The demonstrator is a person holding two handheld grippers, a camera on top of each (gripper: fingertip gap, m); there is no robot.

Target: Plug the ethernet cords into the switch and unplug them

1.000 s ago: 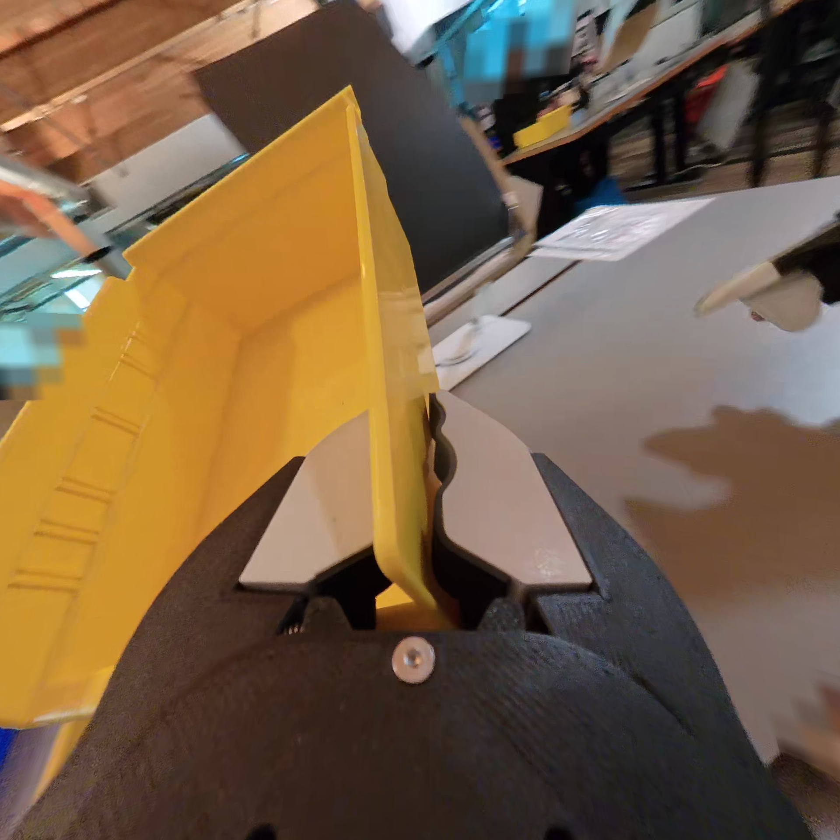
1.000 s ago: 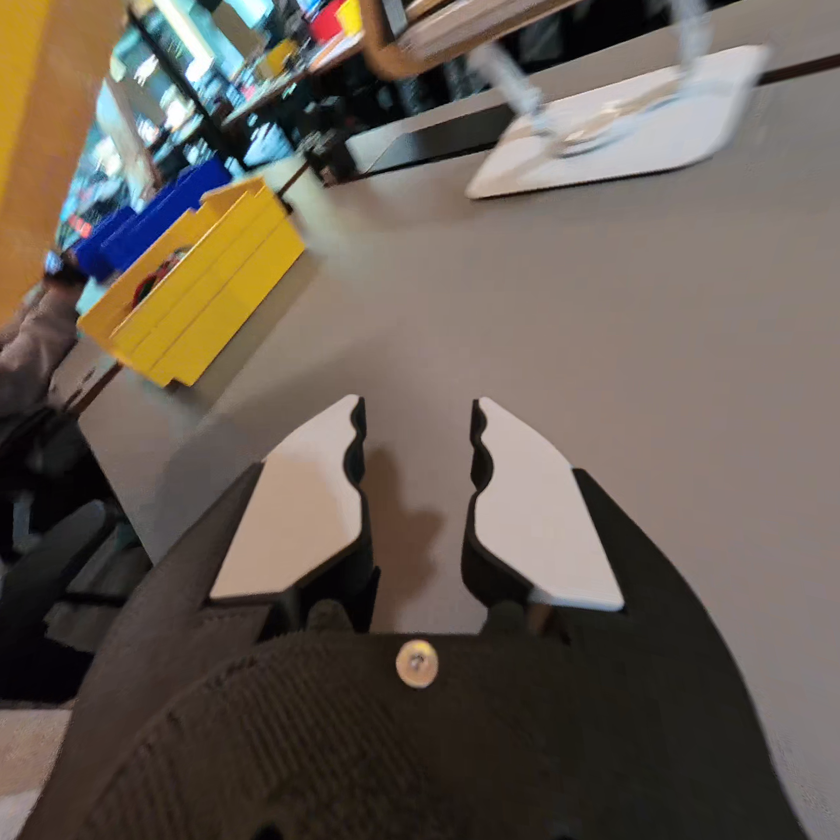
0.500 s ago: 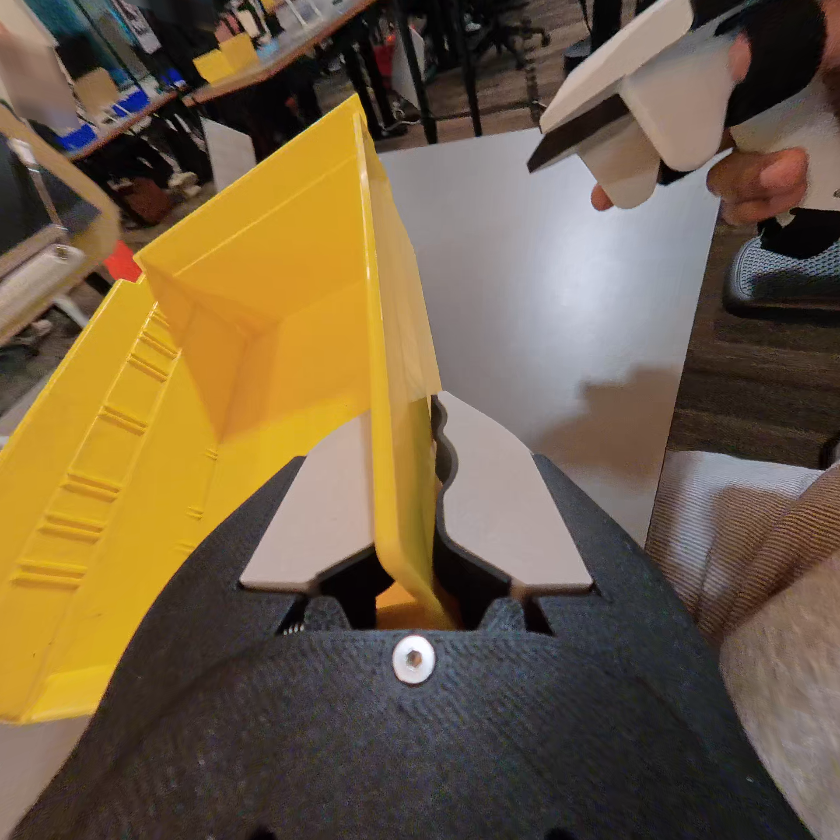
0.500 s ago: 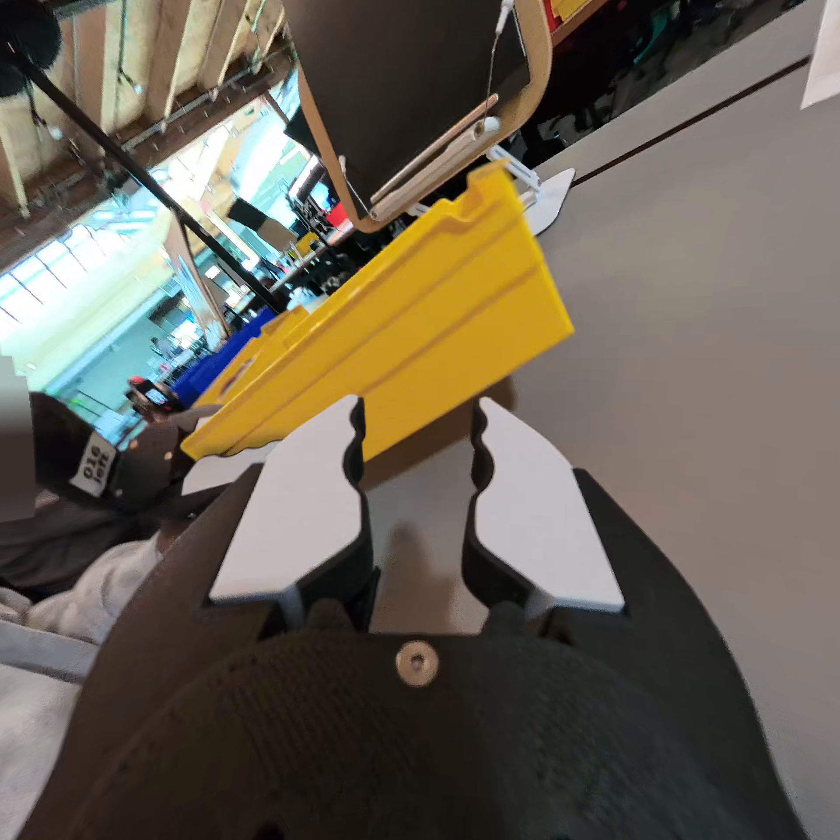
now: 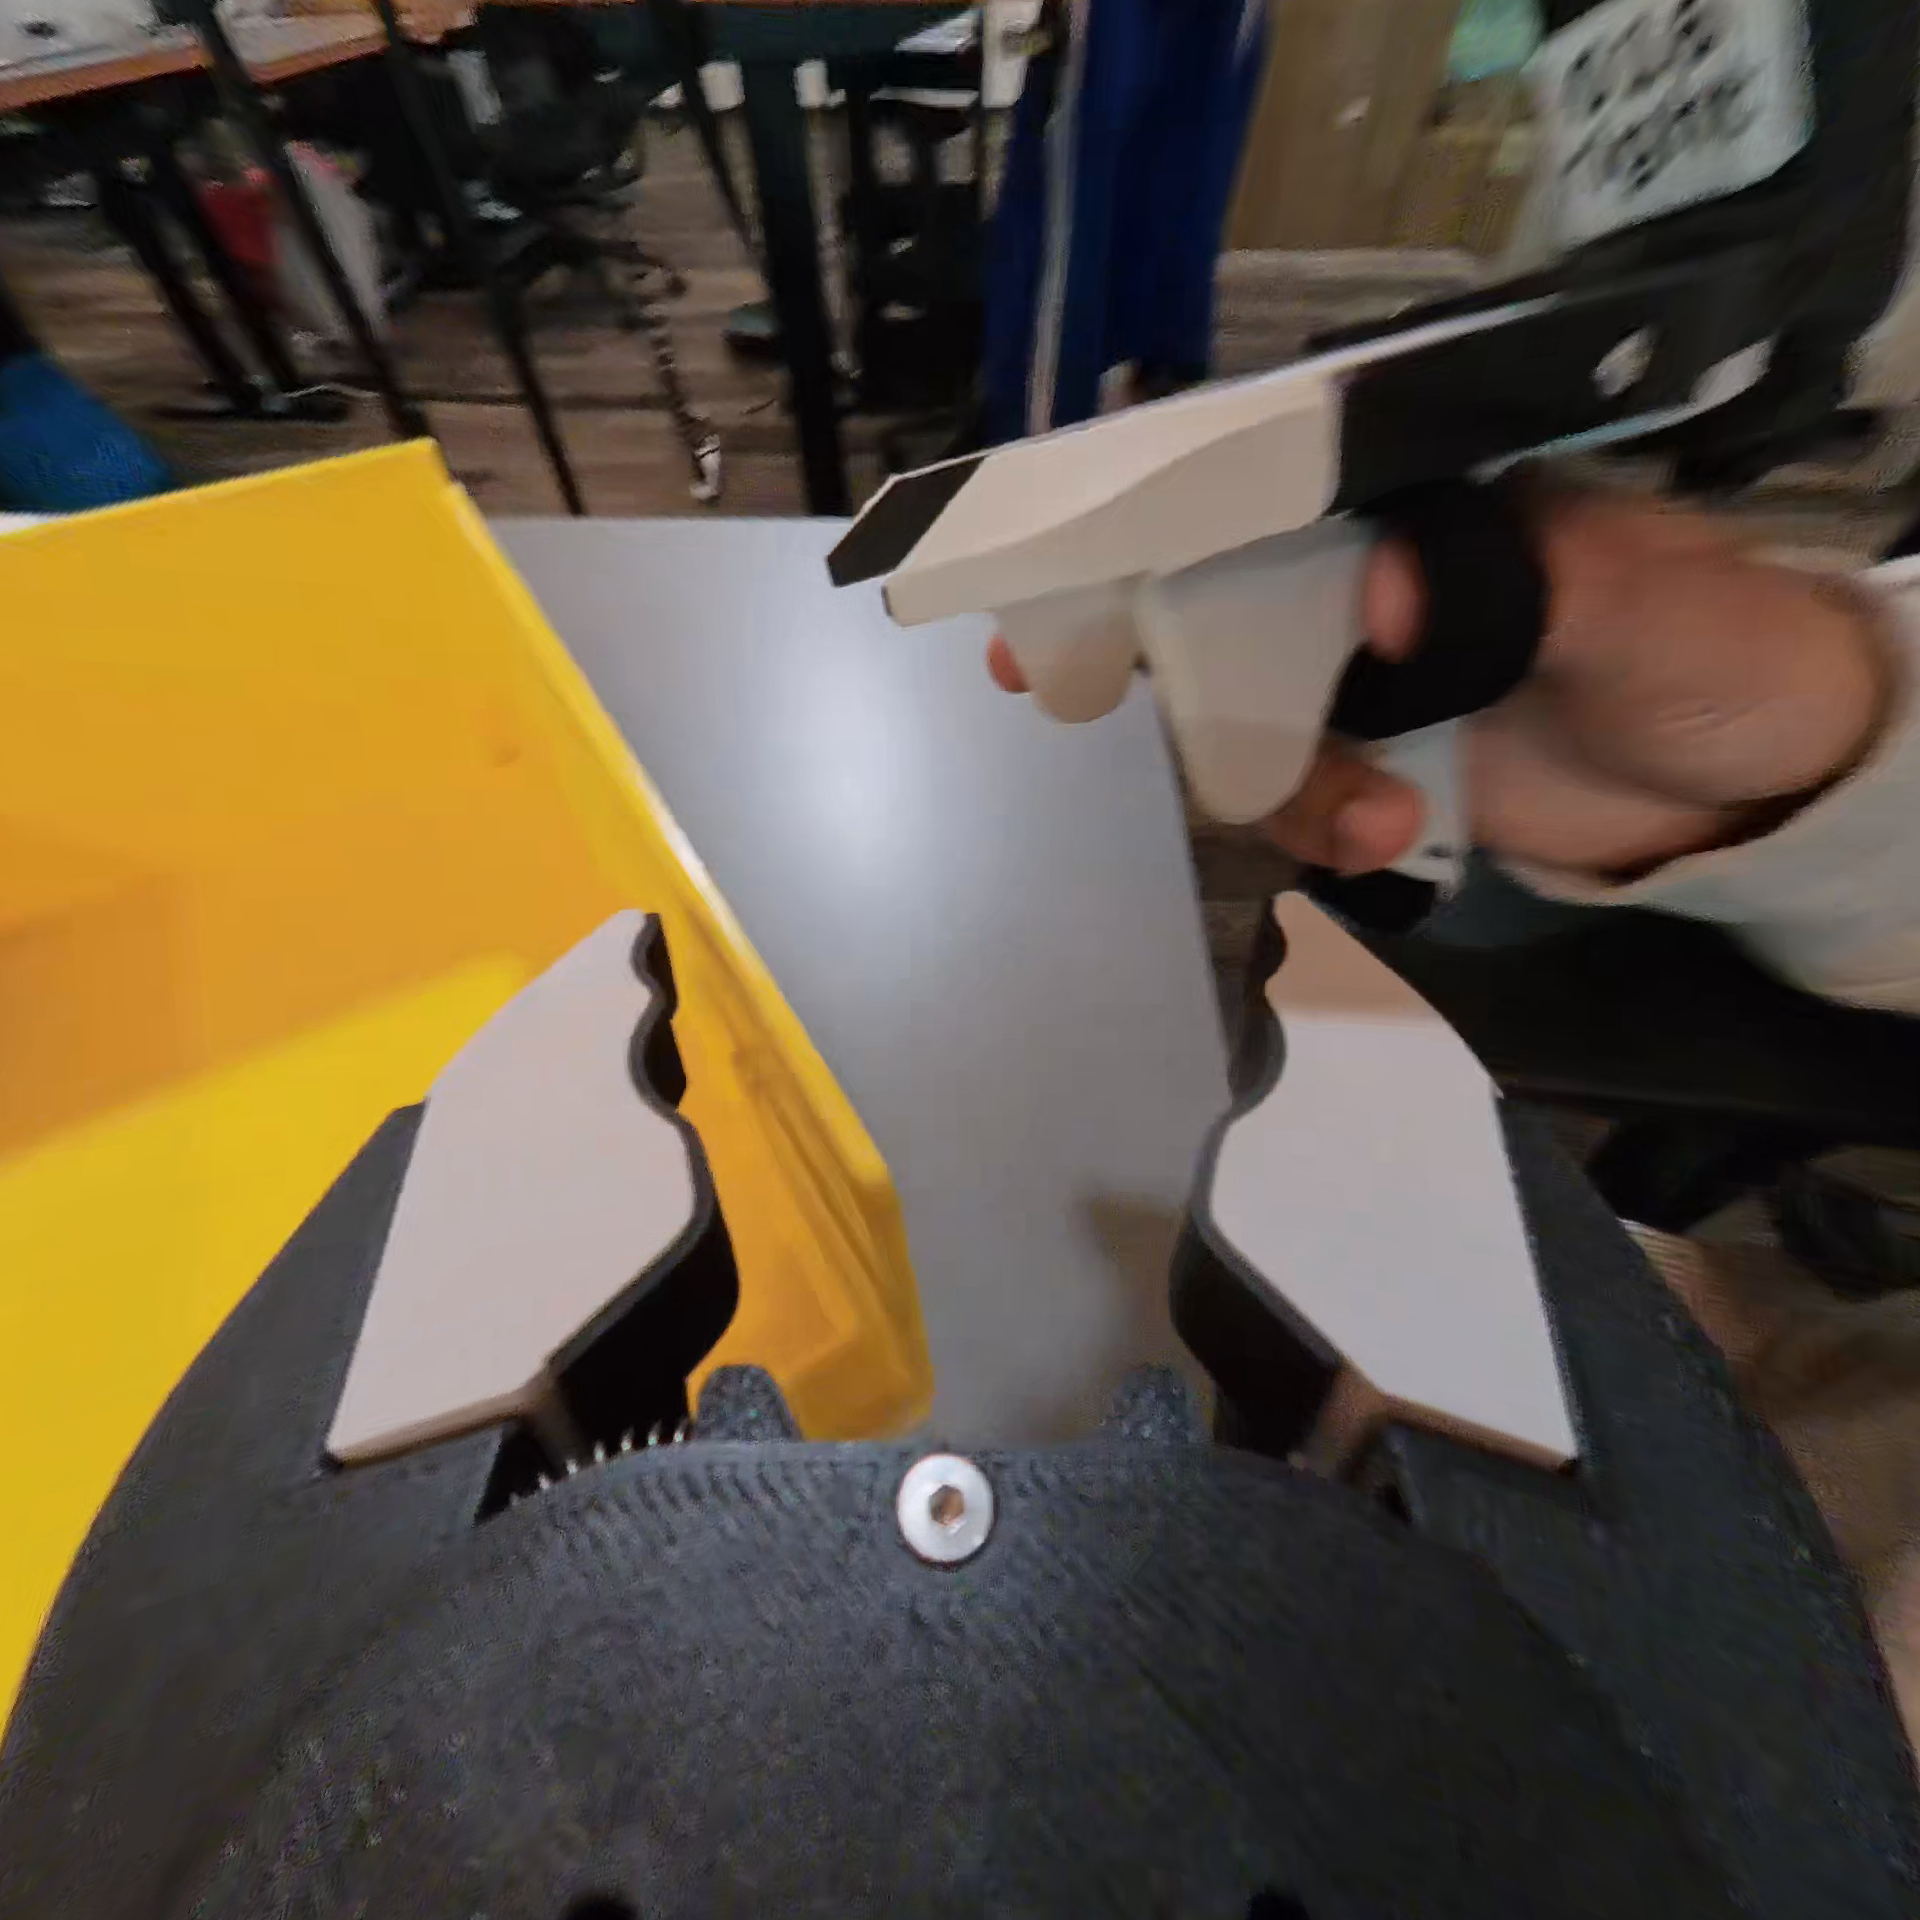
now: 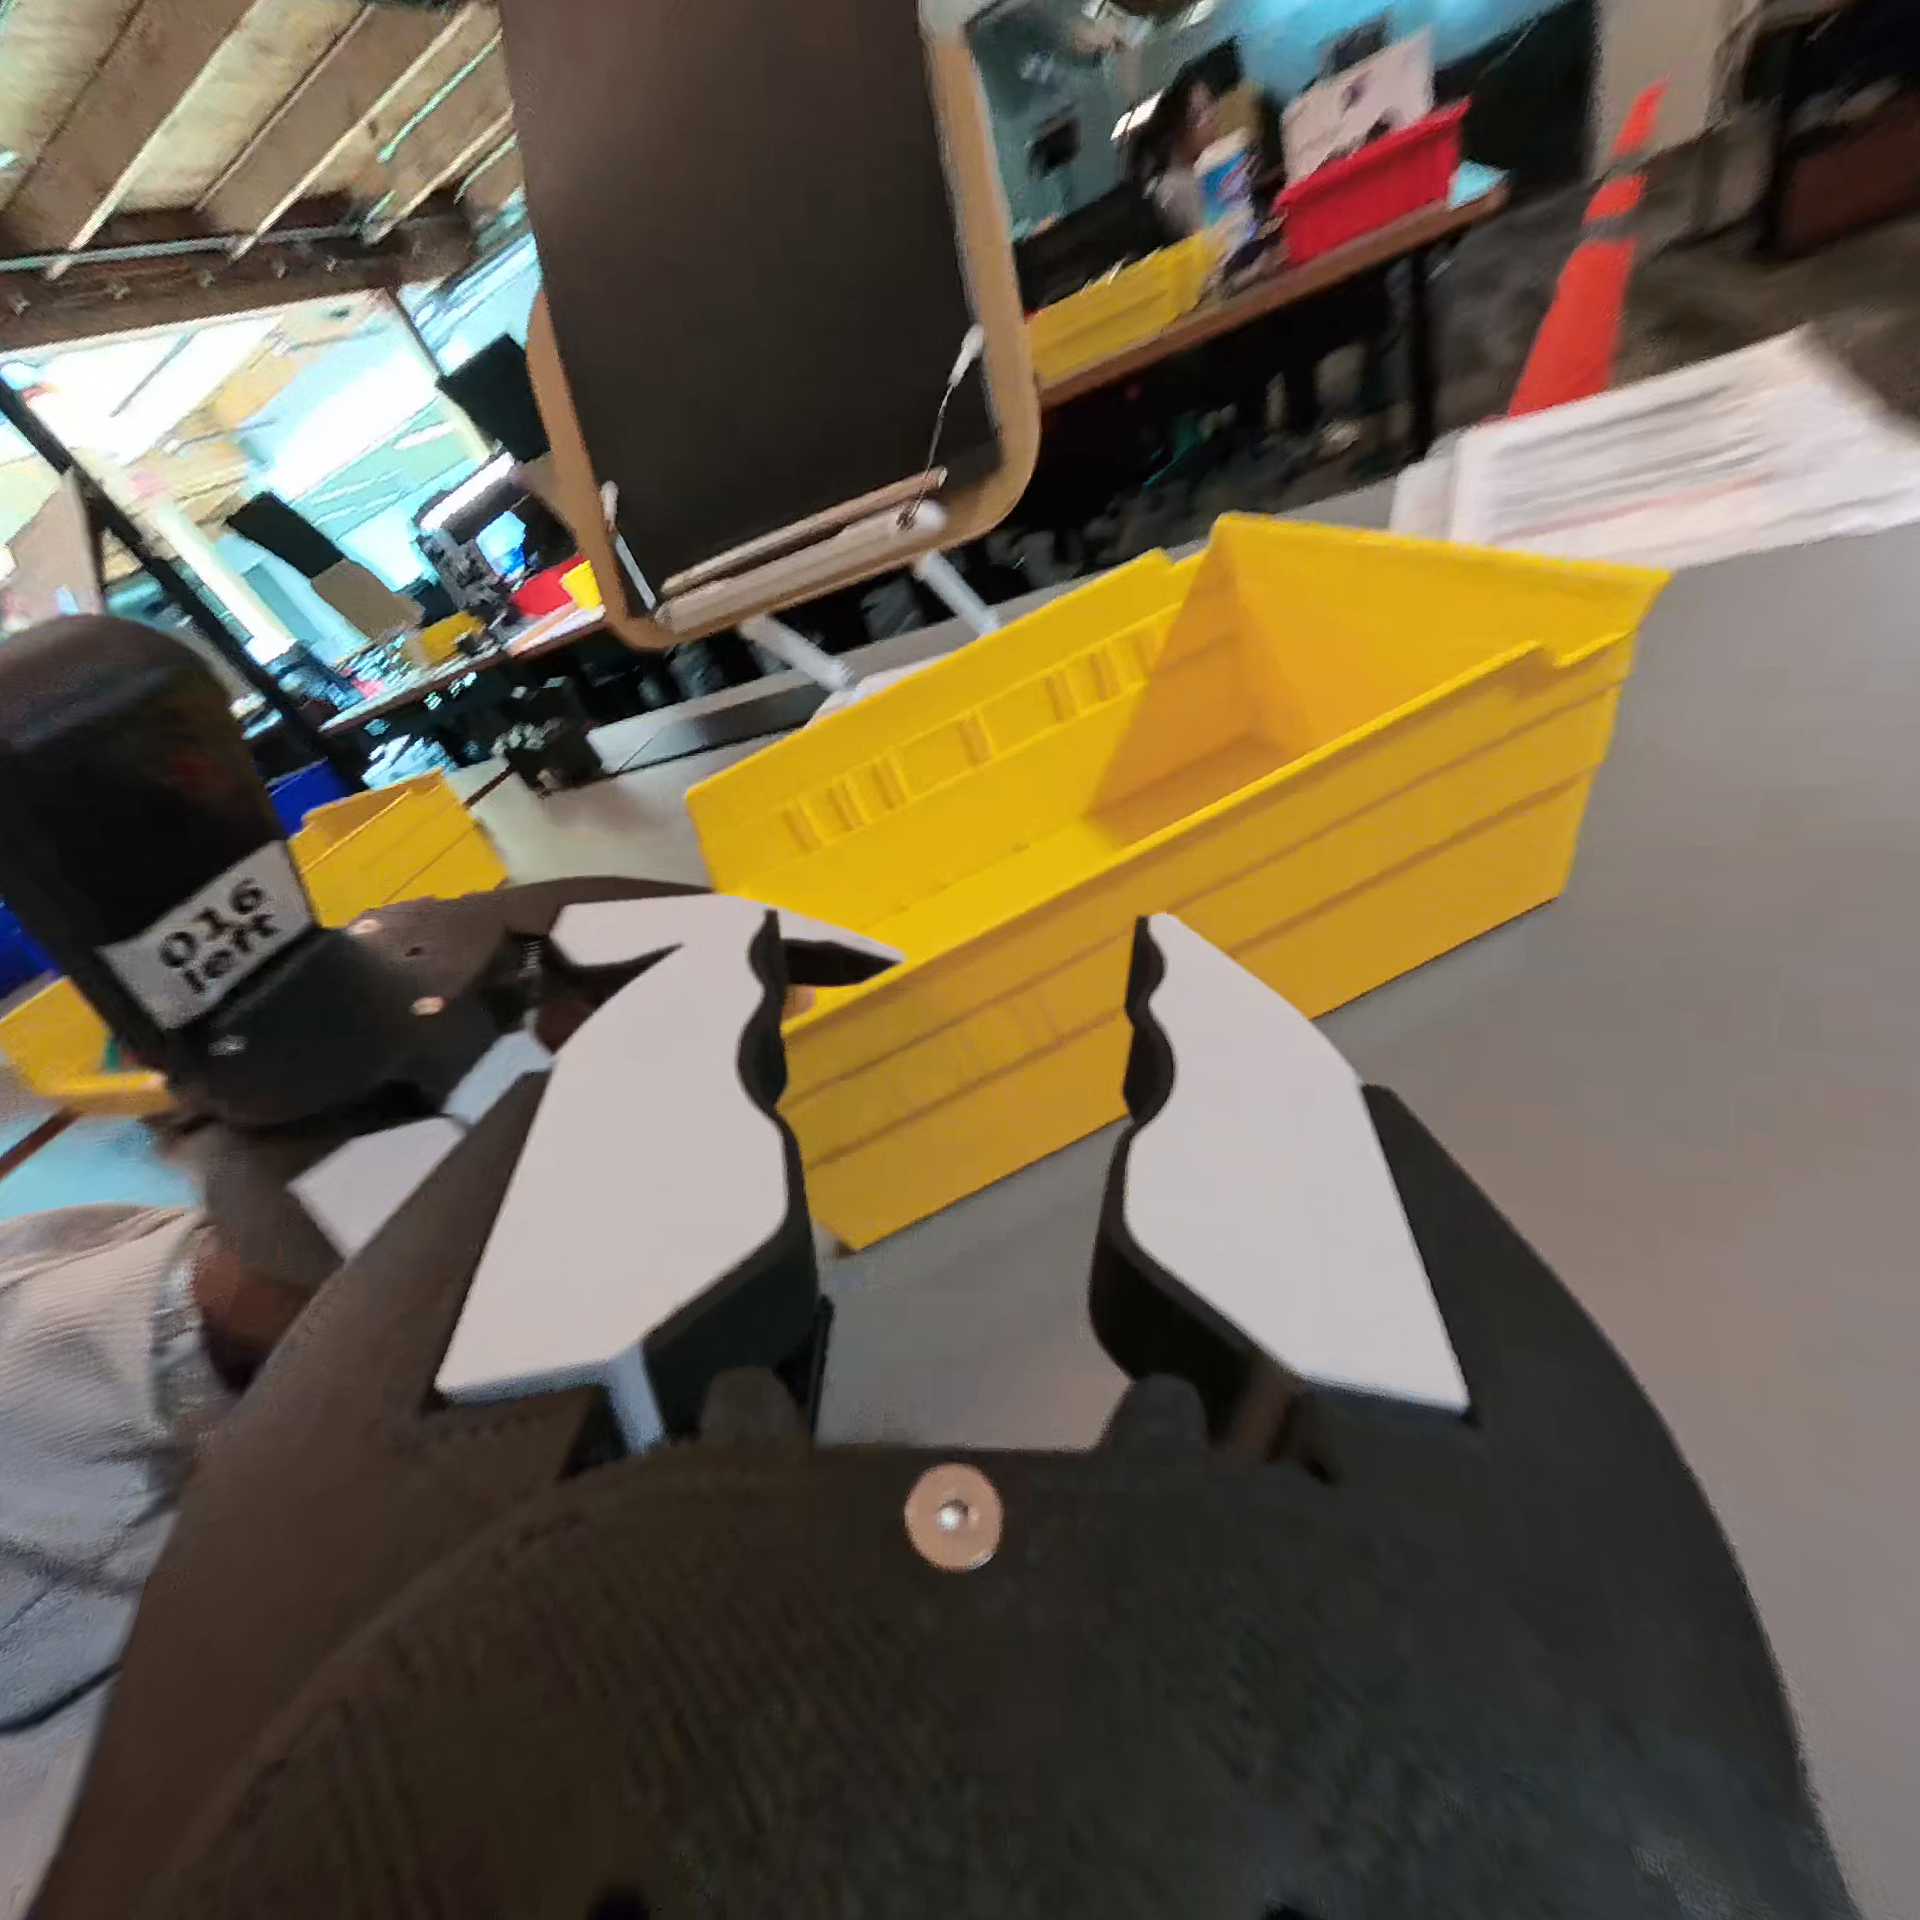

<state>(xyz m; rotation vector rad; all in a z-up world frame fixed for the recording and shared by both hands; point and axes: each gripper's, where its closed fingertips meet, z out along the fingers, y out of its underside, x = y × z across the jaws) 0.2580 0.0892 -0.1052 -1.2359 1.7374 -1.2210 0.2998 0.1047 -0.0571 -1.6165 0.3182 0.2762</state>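
No ethernet cord or switch shows in either view. A yellow plastic bin [image 5: 260,779] stands empty on the grey table [image 5: 935,831]. My left gripper [image 5: 956,920] is open wide and holds nothing; the bin's right wall runs between its jaws, close to the left finger. My right gripper [image 6: 956,925] is open and empty, above the table and pointing at the bin's long side [image 6: 1195,862]. In the left wrist view the right gripper [image 5: 873,551] hovers at upper right, held by a hand. In the right wrist view the left gripper [image 6: 842,951] sits at the bin's near end.
A dark board on a stand [image 6: 748,291] rises behind the bin. Paper sheets [image 6: 1662,457] lie at the table's far right. More yellow bins [image 6: 395,852] stand at the left. The table's edge [image 5: 1195,831] runs close on the right, with a person's sleeve beyond.
My left gripper has opened and let go of the bin's wall; the bin, tilted before, now rests flat on the table. My right gripper has opened a little wider and turned toward the bin.
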